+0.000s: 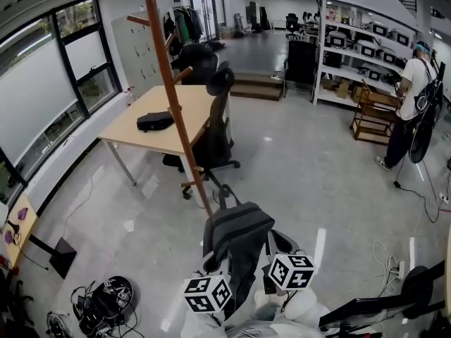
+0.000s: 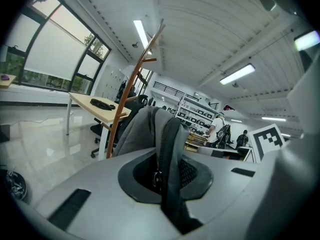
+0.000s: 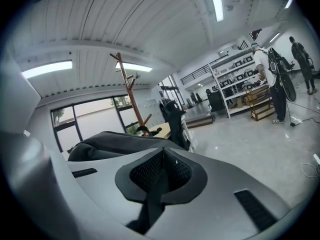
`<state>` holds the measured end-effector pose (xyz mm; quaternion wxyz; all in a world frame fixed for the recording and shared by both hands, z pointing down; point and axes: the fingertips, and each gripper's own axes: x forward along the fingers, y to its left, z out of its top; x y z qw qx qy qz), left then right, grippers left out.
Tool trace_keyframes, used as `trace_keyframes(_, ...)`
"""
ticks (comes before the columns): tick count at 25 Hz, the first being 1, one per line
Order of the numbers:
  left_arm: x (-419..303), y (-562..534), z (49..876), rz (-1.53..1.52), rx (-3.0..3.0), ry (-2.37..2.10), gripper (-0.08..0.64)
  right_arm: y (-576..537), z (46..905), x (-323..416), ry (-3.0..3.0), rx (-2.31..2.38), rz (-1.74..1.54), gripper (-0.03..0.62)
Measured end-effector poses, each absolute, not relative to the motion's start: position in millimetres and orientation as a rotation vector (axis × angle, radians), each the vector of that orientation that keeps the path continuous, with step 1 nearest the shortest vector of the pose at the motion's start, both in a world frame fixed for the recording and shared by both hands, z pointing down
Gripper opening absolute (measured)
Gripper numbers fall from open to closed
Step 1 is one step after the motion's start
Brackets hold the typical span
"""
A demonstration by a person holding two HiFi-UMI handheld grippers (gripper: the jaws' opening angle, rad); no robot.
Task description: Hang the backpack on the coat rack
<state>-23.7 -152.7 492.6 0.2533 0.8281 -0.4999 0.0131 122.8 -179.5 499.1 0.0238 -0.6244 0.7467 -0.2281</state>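
Near rack [image 1: 173,97] foot, off the floor: holding backpack [image 1: 236,234] in left tongs [image 2: 167,180] and right tongs [image 3: 159,180], both pinched on its straps. Pickup done, not yet hung; lift onto a peg seemingly left.

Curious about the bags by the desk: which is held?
The grey and black fabric backpack, straps clamped in the left hand-held gripper and right hand-held gripper; the flat black bag lies on the wooden table.
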Motion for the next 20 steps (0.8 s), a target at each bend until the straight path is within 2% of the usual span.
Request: trace_keyframes(20,19,-277,510,-0.002,2.164,-1.428,0.023,-320,518,153,2.432,-1.837,-0.767,0.014)
